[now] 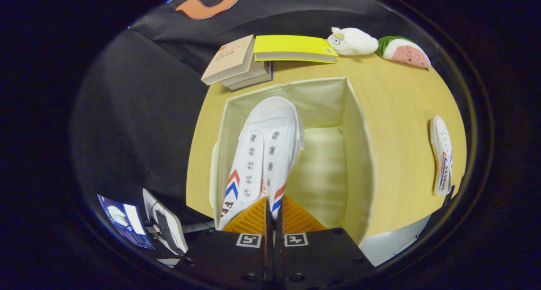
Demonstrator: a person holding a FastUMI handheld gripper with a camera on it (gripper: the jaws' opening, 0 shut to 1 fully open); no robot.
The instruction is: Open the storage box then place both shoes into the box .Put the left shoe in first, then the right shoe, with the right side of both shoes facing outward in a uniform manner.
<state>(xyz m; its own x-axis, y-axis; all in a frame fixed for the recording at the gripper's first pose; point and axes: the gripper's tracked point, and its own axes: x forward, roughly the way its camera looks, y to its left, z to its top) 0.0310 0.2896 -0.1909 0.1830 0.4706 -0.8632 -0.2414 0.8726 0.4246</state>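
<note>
One white shoe [264, 154] hangs pinched at its heel between the clenched fingers of the gripper [273, 222], toe pointing far into the open storage box [359, 154], against its left wall, while the second shoe [441, 159] lies on the table [401, 95] to the right

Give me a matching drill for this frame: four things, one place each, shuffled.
Things:
1. held shoe
2. second shoe
3. yellow book
4. claw

Places:
A. on the table beyond the box, beside the tan books
B. shut on a shoe's heel end
C. lying on the table to the right of the box
D. toe pointing into the box, by its left wall

Pairs: 1-D, 2-C, 3-A, 4-B
</note>
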